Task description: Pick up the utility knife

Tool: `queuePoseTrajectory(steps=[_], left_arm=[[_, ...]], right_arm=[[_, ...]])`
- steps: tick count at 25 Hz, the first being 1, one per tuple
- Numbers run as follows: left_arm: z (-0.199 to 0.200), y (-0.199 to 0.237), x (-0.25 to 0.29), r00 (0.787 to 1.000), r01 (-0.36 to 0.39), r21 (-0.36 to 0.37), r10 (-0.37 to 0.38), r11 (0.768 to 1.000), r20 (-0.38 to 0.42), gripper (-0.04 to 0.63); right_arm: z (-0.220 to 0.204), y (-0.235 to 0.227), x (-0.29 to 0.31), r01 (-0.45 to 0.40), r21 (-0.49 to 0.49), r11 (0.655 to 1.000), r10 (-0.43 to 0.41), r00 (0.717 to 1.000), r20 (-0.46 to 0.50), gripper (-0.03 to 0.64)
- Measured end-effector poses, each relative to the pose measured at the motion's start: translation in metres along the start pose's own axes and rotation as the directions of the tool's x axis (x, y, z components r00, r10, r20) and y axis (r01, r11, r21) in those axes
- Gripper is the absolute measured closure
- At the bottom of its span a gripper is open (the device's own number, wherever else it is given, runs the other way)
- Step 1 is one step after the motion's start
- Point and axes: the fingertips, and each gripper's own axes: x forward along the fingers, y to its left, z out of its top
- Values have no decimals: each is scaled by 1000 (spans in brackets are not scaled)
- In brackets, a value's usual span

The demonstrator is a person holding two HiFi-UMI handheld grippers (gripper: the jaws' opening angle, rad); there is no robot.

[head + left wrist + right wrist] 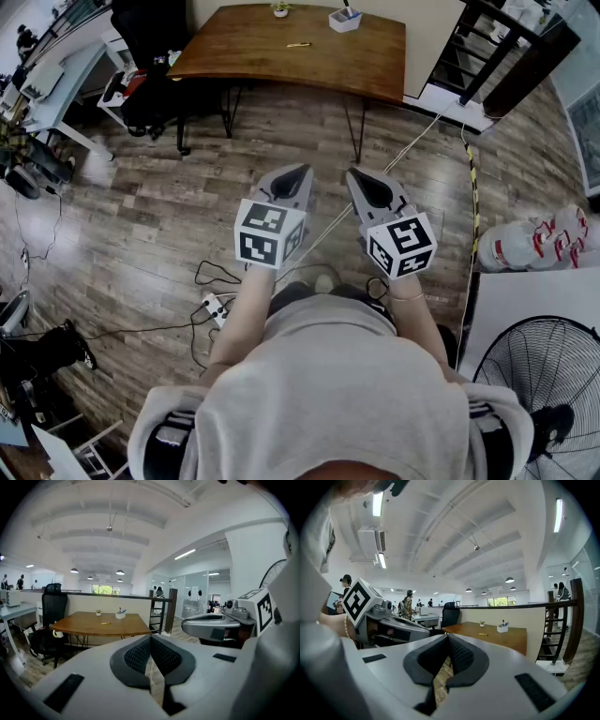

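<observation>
The utility knife (298, 44) is a small yellow item lying on the brown wooden table (253, 52) at the far side of the room. It also shows as a yellow streak in the left gripper view (106, 623) and the right gripper view (483, 633). My left gripper (292, 175) (150, 639) and right gripper (367, 183) (449, 638) are held side by side in front of my body, over the wood floor and well short of the table. Both have their pads pressed together with nothing between them.
A white container (344, 19) and a small plant pot (280, 9) stand on the table. A black office chair (145, 56) is at its left, a dark stair railing (497, 47) at its right. Cables and a power strip (216, 305) lie on the floor. A fan (539, 375) and white jugs (539, 239) stand at the right.
</observation>
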Motion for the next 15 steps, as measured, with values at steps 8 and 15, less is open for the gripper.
queuePoseTrajectory(steps=[8,15], left_arm=[[-6,2,5,999,31,3,-31,1000,-7,583],[-7,4,12,1000,9,9,-9,1000,-21,583]], right_arm=[[1,-11,2,17,-7,1000,-17,1000,-11,606],[-2,-18,0,40,6,999,-40,999,-4,607]])
